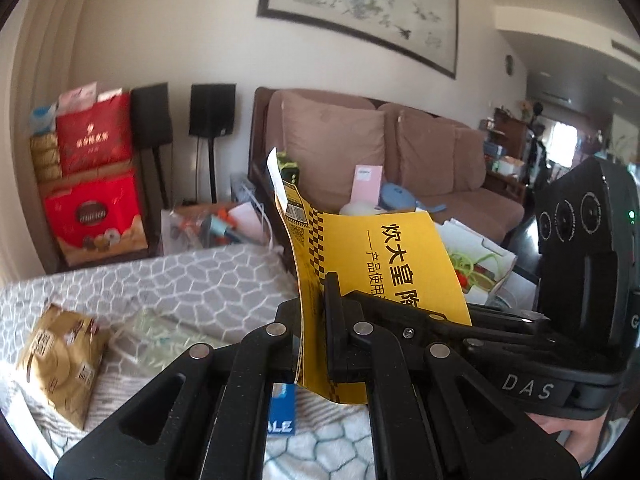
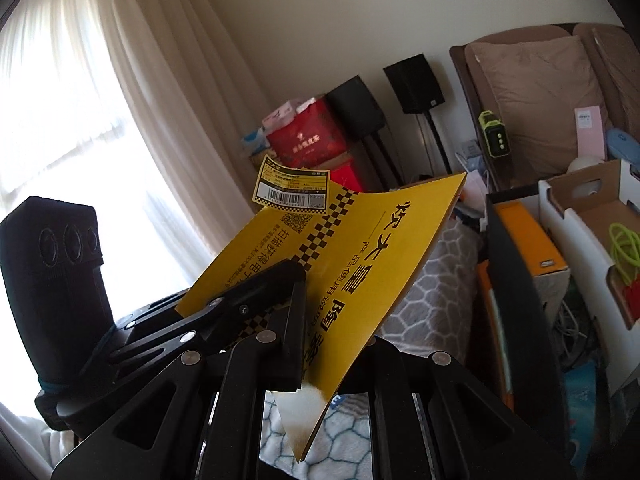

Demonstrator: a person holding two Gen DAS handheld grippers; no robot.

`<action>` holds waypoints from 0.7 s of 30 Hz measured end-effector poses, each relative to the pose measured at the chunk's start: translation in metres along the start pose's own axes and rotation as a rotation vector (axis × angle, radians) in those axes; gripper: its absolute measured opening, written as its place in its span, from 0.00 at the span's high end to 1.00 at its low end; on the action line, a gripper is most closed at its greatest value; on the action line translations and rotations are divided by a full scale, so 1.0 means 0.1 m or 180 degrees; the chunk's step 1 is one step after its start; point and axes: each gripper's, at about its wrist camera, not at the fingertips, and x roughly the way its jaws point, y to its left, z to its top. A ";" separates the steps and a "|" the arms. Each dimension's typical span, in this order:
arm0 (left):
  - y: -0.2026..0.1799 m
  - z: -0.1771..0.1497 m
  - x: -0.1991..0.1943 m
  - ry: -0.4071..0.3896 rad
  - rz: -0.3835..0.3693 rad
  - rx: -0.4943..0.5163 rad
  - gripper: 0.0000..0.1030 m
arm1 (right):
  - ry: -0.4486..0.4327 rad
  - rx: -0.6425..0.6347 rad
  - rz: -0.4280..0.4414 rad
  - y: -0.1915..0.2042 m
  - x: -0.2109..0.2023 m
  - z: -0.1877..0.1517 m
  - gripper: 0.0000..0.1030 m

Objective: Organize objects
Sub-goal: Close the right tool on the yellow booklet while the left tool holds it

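On the left of the left wrist view, a tan paper package [image 1: 60, 356] lies on a bed covered by a grey blanket [image 1: 192, 280] with a honeycomb pattern, and a clear plastic bag [image 1: 152, 332] lies just beside it. Behind them, red gift boxes [image 1: 94, 184] are stacked against the wall next to two black speakers [image 1: 212, 110].

In the middle, the left gripper [image 1: 316, 328] has its jaws closed on a yellow booklet [image 1: 384, 264] printed with black characters and a checkered strip. The booklet is held up above the blanket, bent where it is pinched. Further right, the right gripper [image 1: 460, 320] clamps the same booklet from the other side. A brown sofa [image 1: 400, 152] stands behind.

In the right wrist view, a white curtain [image 2: 120, 120] fills the left. The right gripper [image 2: 316, 320] presses its jaws narrowly onto the booklet, which a barcode label [image 2: 292, 192] tops. To the right sit an orange box [image 2: 528, 240] and an open white carton [image 2: 588, 216].
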 end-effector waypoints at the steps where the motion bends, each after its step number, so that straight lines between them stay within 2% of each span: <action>1: -0.05 0.02 0.02 -0.0002 -0.0005 0.0018 0.96 | -0.0014 0.0013 0.0003 -0.03 -0.03 0.01 0.92; 6: -0.22 0.11 0.06 0.0028 -0.0019 0.0129 0.96 | -0.0064 -0.0009 -0.0071 -0.09 -0.14 0.06 0.92; 11: -0.33 0.08 0.10 0.0047 0.0154 0.0242 0.96 | -0.0063 0.0058 -0.0110 -0.12 -0.13 0.06 0.92; 18: -0.36 0.17 0.04 0.0037 0.0100 0.0201 0.96 | -0.0139 0.0066 -0.0076 -0.10 -0.22 0.12 0.92; 21: -0.43 0.22 0.05 0.0025 0.0098 0.0260 0.96 | -0.0160 -0.0059 -0.0091 -0.08 -0.28 0.13 0.92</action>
